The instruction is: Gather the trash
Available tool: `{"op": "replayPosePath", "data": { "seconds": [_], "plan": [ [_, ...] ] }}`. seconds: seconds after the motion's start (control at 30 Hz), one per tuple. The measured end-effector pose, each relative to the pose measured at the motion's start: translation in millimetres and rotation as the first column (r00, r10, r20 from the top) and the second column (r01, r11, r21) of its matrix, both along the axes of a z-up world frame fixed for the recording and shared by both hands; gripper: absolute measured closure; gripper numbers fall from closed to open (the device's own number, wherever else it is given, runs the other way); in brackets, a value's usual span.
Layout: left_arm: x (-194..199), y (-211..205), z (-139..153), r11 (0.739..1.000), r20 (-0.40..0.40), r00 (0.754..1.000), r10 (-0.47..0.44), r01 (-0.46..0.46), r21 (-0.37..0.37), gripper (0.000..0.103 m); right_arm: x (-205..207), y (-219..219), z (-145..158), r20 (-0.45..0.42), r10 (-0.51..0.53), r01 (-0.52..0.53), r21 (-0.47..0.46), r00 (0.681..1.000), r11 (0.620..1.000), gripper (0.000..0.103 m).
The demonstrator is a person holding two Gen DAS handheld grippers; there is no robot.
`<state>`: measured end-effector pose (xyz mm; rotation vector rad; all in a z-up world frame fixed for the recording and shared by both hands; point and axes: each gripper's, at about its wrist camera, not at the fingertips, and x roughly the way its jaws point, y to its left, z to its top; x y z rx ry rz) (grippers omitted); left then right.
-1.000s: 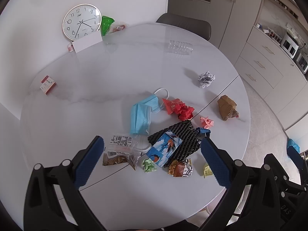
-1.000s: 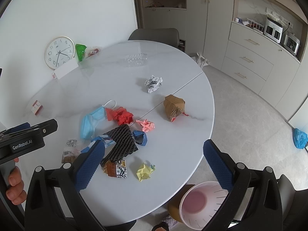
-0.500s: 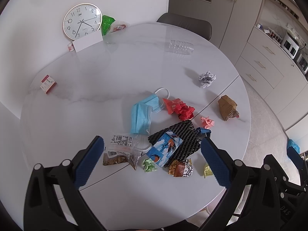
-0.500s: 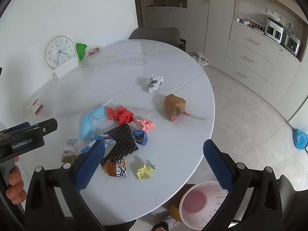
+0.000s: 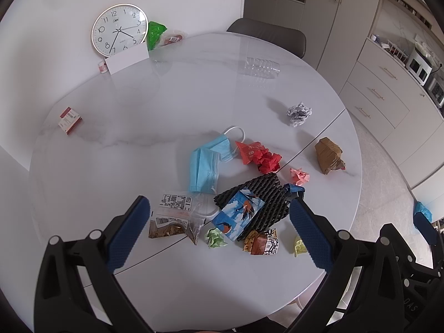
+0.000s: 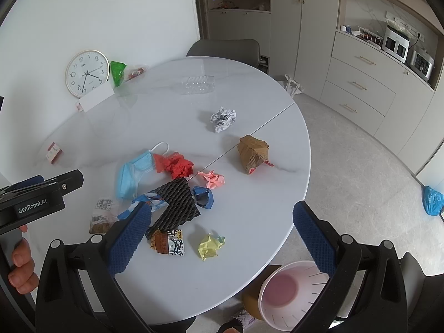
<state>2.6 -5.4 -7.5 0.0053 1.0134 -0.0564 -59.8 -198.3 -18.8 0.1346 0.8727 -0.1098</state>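
The trash (image 6: pixel 177 202) lies heaped at the frame's centre on the counter (image 6: pixel 249 208). Both the left gripper (image 5: pixel 219 230) and right gripper (image 6: pixel 219 230) hover spread and empty. Overlapping scraps could snag together, dropping pieces beside the pink bin (image 6: pixel 291 299) at lower right.

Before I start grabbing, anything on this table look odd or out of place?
Yes: a wall clock stands on the table, leaning against the wall rather than hung. A clear plastic bottle lies on its side. Otherwise just scattered trash.
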Motion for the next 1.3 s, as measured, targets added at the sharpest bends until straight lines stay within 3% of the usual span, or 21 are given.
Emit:
{"op": "replayPosePath", "data": {
  "seconds": [0.5,0.8,1.03,1.1,1.3],
  "plan": [
    [3,19,-6,1.0,0.006,1.0,-0.011,0.011,-0.024,0.007,1,5,-6,-0.005,0.018,-0.018,0.017,1.0,1.0,0.002],
    [15,77,-48,0.997,-0.006,0.997,-0.071,0.071,-0.003,0.007,8,19,-43,-0.059,0.026,-0.021,0.076,0.998,0.997,0.002],
    [24,103,-103,0.966,-0.107,0.963,-0.247,0.253,0.048,0.006,16,32,-75,-0.125,0.014,-0.004,0.088,0.992,0.996,0.002],
    [30,105,-117,0.958,-0.155,0.948,-0.278,0.286,0.031,0.006,20,35,-85,-0.148,0.004,0.007,0.077,0.989,0.997,0.002],
    [44,97,-140,0.937,-0.176,0.921,-0.348,0.346,-0.041,0.007,27,40,-99,-0.179,-0.025,0.039,0.073,0.983,0.997,0.002]
  ]
}}
